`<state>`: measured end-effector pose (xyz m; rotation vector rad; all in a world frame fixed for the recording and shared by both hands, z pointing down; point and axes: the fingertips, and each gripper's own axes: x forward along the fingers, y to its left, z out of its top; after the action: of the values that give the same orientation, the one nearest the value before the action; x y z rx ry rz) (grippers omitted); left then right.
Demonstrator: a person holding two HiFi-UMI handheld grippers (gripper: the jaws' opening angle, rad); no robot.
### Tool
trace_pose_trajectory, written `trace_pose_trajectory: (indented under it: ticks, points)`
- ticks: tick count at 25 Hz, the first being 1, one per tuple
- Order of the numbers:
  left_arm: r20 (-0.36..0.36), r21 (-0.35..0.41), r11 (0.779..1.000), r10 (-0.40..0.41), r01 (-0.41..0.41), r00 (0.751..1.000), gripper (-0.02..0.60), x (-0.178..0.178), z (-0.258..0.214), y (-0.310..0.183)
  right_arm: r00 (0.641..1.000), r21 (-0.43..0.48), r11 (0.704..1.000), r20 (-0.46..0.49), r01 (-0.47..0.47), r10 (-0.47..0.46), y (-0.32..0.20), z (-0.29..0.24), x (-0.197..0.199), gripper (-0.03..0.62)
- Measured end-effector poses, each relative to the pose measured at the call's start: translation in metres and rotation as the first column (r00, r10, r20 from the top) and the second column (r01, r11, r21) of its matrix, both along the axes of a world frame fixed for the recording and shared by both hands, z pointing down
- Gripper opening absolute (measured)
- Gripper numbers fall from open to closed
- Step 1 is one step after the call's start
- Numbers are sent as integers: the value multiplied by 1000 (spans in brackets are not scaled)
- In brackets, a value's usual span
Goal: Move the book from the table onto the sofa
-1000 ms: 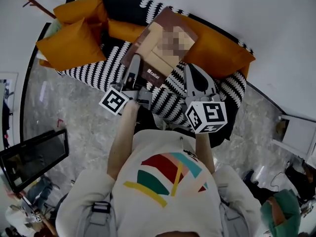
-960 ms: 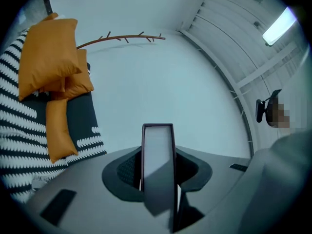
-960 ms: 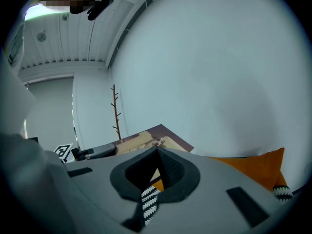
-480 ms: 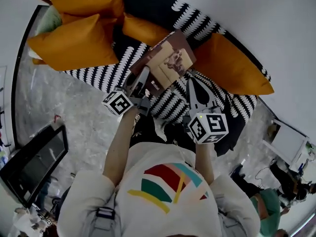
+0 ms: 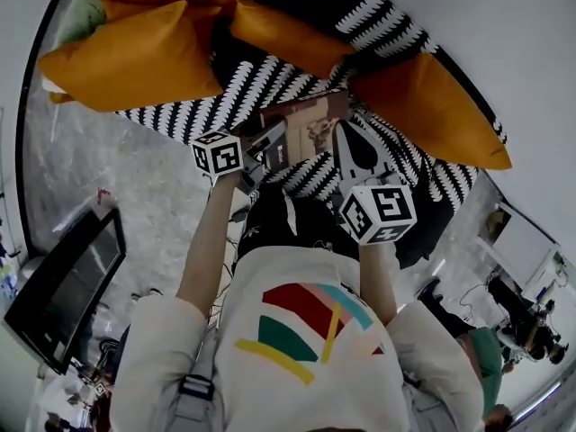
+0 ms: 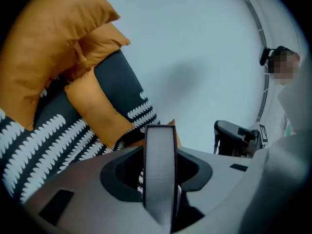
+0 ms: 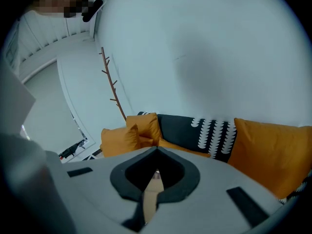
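left gripper (image 5: 268, 144) and right gripper (image 5: 347, 142) each clench an edge of the book (image 5: 310, 126), which spans between them, low over the sofa (image 5: 193, 106) seat.

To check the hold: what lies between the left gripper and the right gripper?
The book spans that gap in the head view; the left gripper and the right gripper each grip one edge of it.

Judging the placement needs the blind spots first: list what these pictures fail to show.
- Whether the book rests on the sofa: head view, the book hides its underside.
- Cover print: head view, too small; the left gripper overlaps it.
- Most of the book: right gripper view, the jaws hide all but a sliver.
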<state>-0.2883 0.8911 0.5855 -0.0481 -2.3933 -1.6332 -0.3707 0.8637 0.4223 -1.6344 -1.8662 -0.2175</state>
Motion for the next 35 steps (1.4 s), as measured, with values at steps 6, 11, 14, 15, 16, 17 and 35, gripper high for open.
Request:
trace_pose_trajectory:
  ticks: [6,11,14,15,16,17,35]
  points:
    - [-90,-160,983,-108,93,990,359,-9,5,43,1000,-5,1000,-7,-26,26,-4,-2,-11,8]
    - [-82,-306,948,-116,85,990,359,-14,-22,64,999,-34,998,0,-45,45,-7,-10,-19,8]
    - [-54,-359,926,-142,114,988,359,-16,-46,70,999,-60,997,11,-49,50,-7,-20,-22,8]
    - [-42,-375,919,-145,119,989,359,-17,-55,69,999,-70,996,15,-49,50,-7,-24,-23,8]
    - [-29,-393,912,-140,117,990,359,-19,-66,67,999,-81,996,19,-48,50,-7,-29,-24,8]
    - [-14,-413,904,-125,108,992,357,-21,-77,64,999,-93,995,24,-47,49,-7,-35,-25,8]
    - [368,-870,219,-307,441,878,6,-30,-417,49,981,-494,869,179,28,70,10,-216,-45,8]
